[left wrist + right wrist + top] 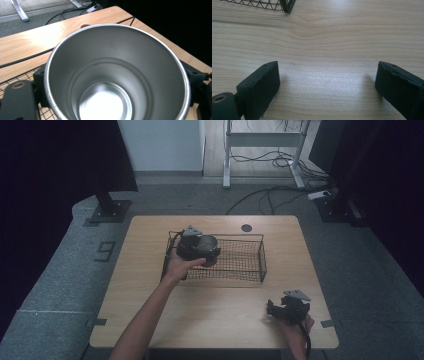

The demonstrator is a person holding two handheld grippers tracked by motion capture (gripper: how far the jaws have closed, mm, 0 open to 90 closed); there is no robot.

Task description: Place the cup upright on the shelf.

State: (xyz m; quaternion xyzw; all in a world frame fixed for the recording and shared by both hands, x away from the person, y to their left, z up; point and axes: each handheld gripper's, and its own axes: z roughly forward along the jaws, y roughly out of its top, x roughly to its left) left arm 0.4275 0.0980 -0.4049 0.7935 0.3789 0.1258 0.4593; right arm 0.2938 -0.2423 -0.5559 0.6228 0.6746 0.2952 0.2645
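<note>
**Steel cup held at the near left end of the wire basket**

While the right gripper (272, 309) rests on the light wooden table (220, 315) near its near right corner, the left gripper (196, 251) is over the left end of the black rectangular wire-mesh basket (240, 259). Its jaws are clamped on a round, shiny stainless-steel cup (207, 245), which the left gripper view shows from above: the open mouth (117, 72) faces the camera, with the bright flat bottom visible deep inside and nothing in it. One black jaw stands at each side of the cup's rim in that view, pressed against the wall. Under the cup's near left edge, a patch of the basket's mesh floor is visible. Whether the cup touches the mesh I cannot tell.

From above, the person's left hand (181, 266) wraps the gripper body at the basket's near left corner. The right hand (295, 326) holds the other tool well apart from the basket. Its two black jaws stand wide apart in the right gripper view, with only bare wood grain between them and a corner of the basket at the far left.
</note>
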